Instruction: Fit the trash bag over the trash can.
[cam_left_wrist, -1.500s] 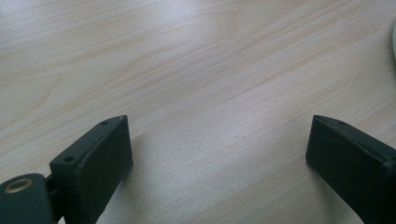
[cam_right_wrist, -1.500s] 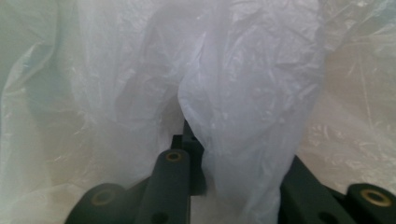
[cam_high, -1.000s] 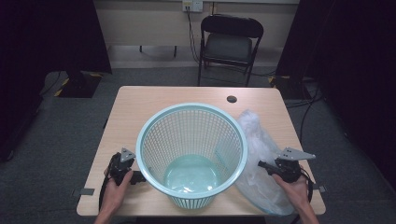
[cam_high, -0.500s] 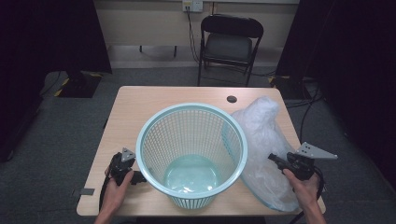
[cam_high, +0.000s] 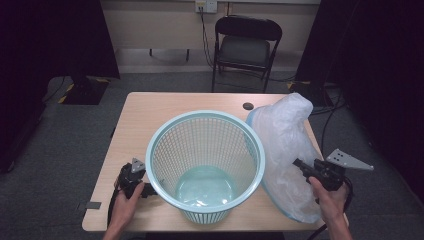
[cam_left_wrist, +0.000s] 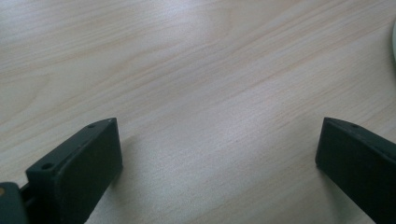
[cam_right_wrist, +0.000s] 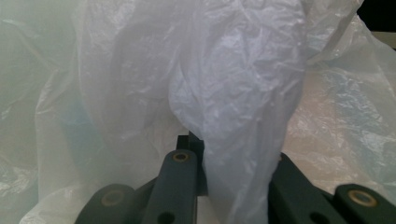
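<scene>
A pale green mesh basket (cam_high: 205, 162) stands upright in the middle of the wooden table (cam_high: 150, 112). To its right, a translucent white plastic bag (cam_high: 287, 145) rises in a peak, lifted off the table. My right gripper (cam_high: 300, 166) is shut on a fold of the plastic bag (cam_right_wrist: 238, 107), which fills the space ahead of its jaws. My left gripper (cam_high: 145, 190) rests on the table at the basket's lower left, open, with bare wood (cam_left_wrist: 210, 93) between its jaws.
A black folding chair (cam_high: 247, 45) stands beyond the table's far edge. A small dark round hole (cam_high: 248, 106) sits near the table's far right. Cables run along the floor at the right. Dark curtains flank both sides.
My right gripper has pulled to the right and up with the bag, raising it from a flat heap into a tall peak. The left gripper stayed put.
</scene>
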